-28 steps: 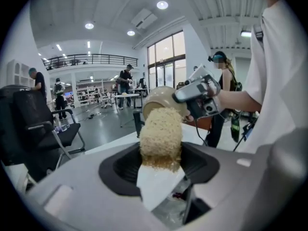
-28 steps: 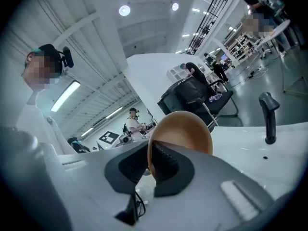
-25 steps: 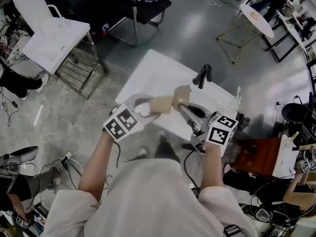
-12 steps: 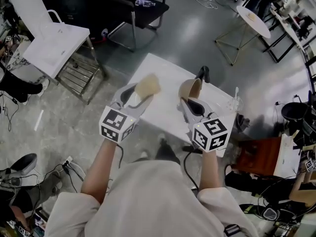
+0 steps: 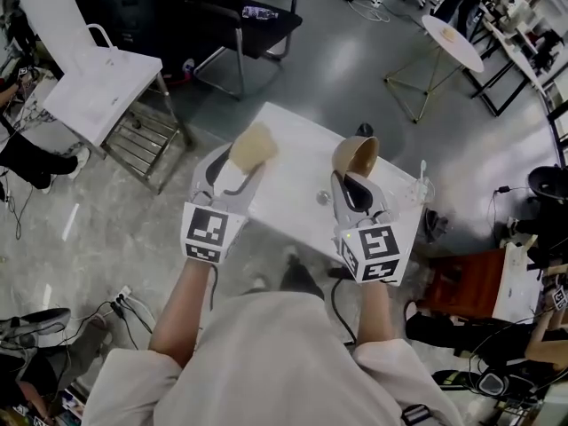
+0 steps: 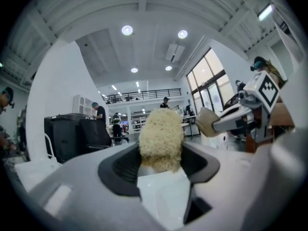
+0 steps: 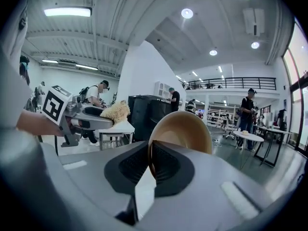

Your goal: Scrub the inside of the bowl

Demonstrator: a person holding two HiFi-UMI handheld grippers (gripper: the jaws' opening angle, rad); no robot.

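My left gripper, jaws wide, grips a coarse fibrous pad, maybe loofah; right gripper, nearly closed, pinches the smooth round bowl by its rim.

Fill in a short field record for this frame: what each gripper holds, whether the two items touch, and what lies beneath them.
left gripper: shut on a fuzzy beige scrubbing pad
right gripper: shut on the rim of a tan bowl, which is tipped on edge
contact: scrubbing pad and bowl apart, with a clear gap between them
position: both held in the air above the white table
scrubbing: pad is outside the bowl, no scrubbing at this moment
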